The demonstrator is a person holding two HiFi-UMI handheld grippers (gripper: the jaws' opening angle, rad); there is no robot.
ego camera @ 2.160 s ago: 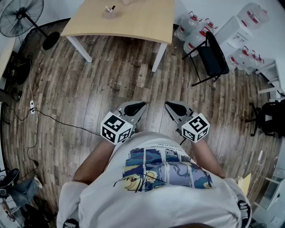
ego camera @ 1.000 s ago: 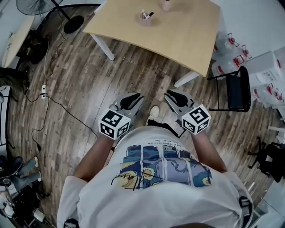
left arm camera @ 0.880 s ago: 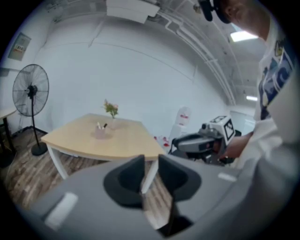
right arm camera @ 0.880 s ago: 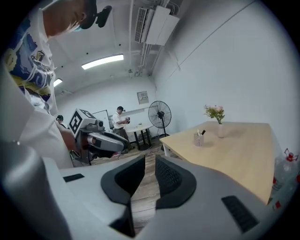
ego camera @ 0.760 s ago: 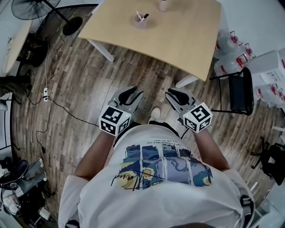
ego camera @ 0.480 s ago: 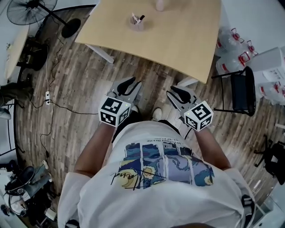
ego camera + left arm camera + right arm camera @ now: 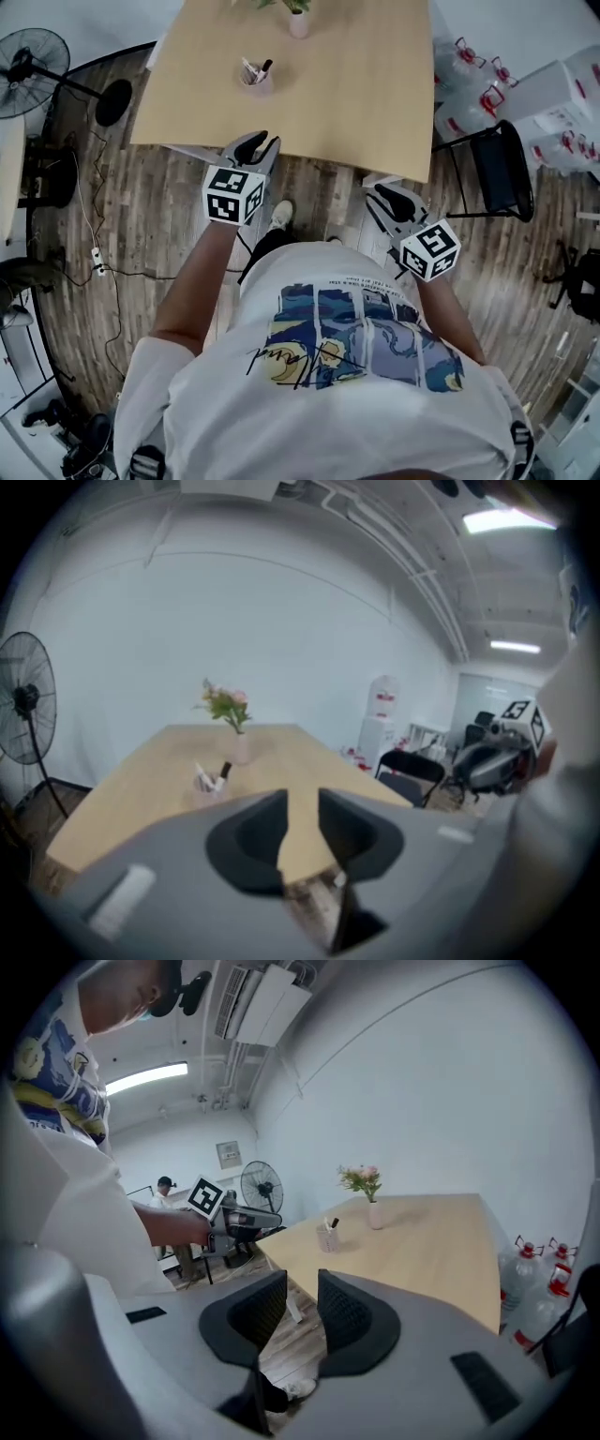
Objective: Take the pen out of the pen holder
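Observation:
A pinkish pen holder (image 7: 255, 79) stands on the light wooden table (image 7: 356, 94) and holds a black-capped pen (image 7: 265, 67) and some white ones. It also shows in the left gripper view (image 7: 208, 785) and the right gripper view (image 7: 326, 1237). My left gripper (image 7: 255, 141) hangs at the table's near edge, short of the holder, its jaws closing with nothing between them (image 7: 302, 799). My right gripper (image 7: 380, 190) is lower right, over the floor by the table's corner, open and empty (image 7: 302, 1279).
A small vase of flowers (image 7: 298, 23) stands behind the holder. A black chair (image 7: 497, 169) and water bottles (image 7: 469, 61) are right of the table. A floor fan (image 7: 28, 58) and cables (image 7: 103, 272) lie to the left.
The person has walked up to the table, which now fills the top of the head view. My left gripper went forward to the table's edge; the right one trails behind it.

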